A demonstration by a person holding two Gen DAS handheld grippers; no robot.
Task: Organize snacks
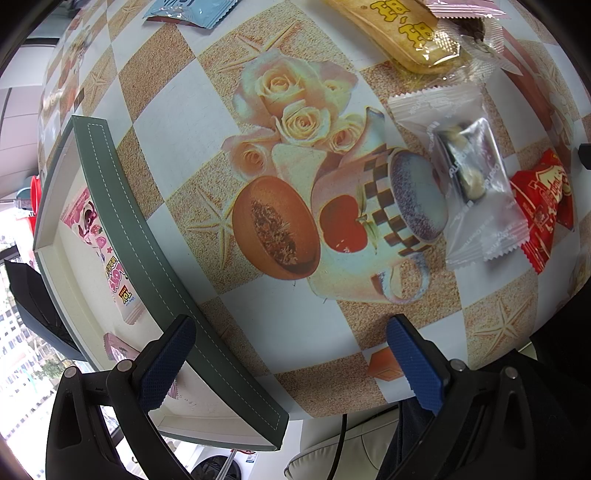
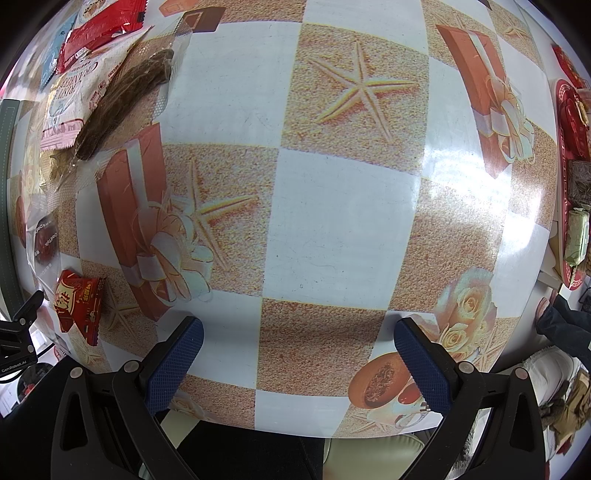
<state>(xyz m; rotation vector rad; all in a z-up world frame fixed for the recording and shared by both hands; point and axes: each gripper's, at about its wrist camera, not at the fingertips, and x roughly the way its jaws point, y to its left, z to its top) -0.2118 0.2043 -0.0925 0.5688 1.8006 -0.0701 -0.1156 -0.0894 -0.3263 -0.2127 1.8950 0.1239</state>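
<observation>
My left gripper (image 1: 291,362) is open and empty, hovering over the near table edge beside a green-rimmed tray (image 1: 122,206). The tray holds a pink snack packet (image 1: 107,258) and a small pink packet (image 1: 118,347). On the table to the right lie a clear wrapped snack (image 1: 469,184), a red packet (image 1: 546,206), a yellow biscuit pack (image 1: 402,33) and a blue packet (image 1: 188,11). My right gripper (image 2: 299,362) is open and empty over bare tablecloth. In its view, a red packet (image 2: 77,306), a dark snack in clear wrap (image 2: 122,99) and more packets (image 2: 96,29) lie at the left.
The table wears a checkered cloth (image 2: 332,206) printed with roses, starfish and gift boxes. A red tray with wrapped items (image 2: 572,184) sits at the right edge. The left gripper's body (image 2: 18,332) shows at the lower left of the right wrist view. A chair and legs lie below the table edge.
</observation>
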